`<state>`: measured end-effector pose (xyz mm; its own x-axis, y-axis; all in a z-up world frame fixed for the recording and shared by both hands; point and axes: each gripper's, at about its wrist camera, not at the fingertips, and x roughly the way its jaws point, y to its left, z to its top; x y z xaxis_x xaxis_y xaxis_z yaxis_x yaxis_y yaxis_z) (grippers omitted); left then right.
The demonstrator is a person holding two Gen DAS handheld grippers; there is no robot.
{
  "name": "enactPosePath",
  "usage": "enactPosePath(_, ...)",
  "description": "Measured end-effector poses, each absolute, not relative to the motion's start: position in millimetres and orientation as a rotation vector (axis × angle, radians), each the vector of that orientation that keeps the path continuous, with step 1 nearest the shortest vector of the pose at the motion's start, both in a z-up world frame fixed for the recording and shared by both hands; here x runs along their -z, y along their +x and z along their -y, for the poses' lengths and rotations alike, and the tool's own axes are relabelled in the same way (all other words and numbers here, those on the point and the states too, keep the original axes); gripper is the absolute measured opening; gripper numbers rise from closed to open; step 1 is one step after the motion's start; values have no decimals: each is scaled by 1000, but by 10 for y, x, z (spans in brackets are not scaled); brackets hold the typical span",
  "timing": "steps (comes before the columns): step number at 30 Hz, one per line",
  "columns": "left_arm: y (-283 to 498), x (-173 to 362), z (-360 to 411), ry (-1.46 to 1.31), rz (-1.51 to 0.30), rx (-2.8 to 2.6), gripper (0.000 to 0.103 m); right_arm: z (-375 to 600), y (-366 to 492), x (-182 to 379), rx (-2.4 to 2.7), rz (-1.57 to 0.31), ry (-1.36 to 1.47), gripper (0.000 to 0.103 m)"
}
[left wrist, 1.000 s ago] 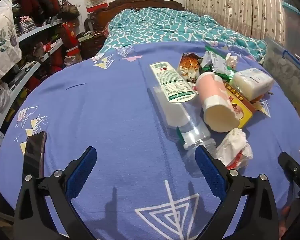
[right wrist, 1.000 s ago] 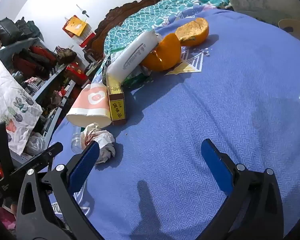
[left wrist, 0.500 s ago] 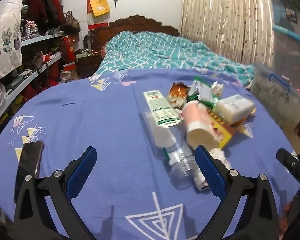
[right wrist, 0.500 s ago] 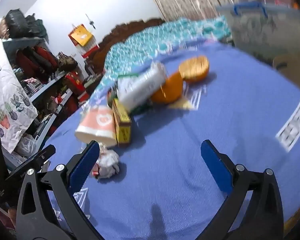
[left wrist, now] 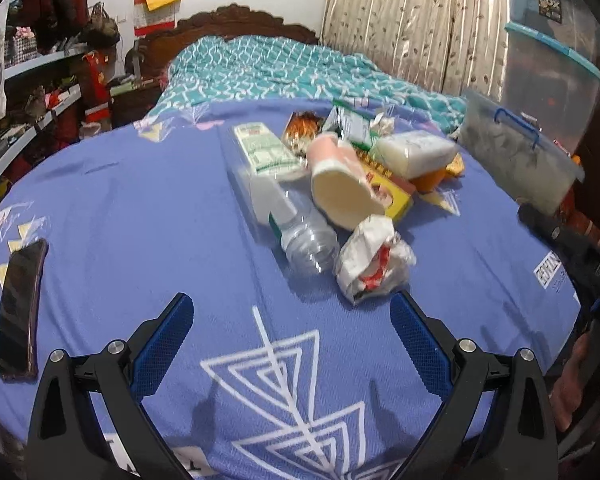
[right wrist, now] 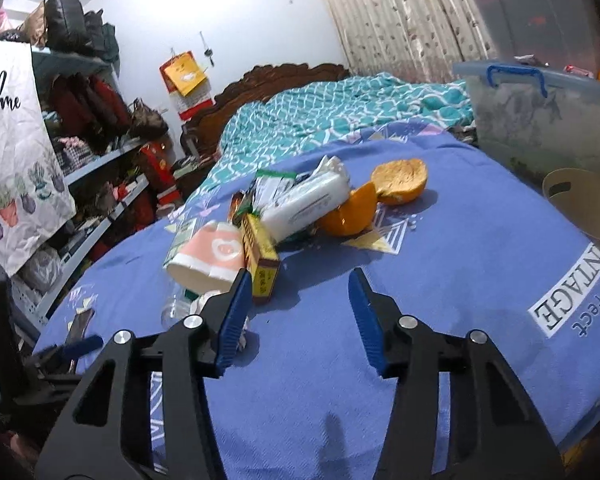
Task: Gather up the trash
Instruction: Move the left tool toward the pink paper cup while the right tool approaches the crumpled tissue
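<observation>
Here both hand-held grippers gape empty, left (left wrist: 291, 334) wide, right (right wrist: 297, 320) narrower, before crumpled paper (left wrist: 370, 262) and a ribbed clear bottle (left wrist: 296, 226) mid-table.

Both tools empty, held low and level.
Left tool (left wrist: 291, 322) has its blue pads spread wide with nothing between them. Right tool (right wrist: 298, 314) has its pads parted more narrowly, also gripping nothing; both point forward.

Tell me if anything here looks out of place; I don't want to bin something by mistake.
The phone on the blue cloth, far left of the litter pile, is no trash. Orange peels lie among wrappers; the paper cup and plastic bottle lie tipped over.
</observation>
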<state>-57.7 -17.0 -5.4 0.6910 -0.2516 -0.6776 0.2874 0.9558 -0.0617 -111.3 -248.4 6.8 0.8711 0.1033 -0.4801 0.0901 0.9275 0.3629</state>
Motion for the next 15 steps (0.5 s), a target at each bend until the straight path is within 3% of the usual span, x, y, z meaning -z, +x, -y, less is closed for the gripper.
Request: enactPosePath(15, -218, -312, -214, 18, -539, 172, 94, 2246, -1116, -99, -28, -542, 313, 54)
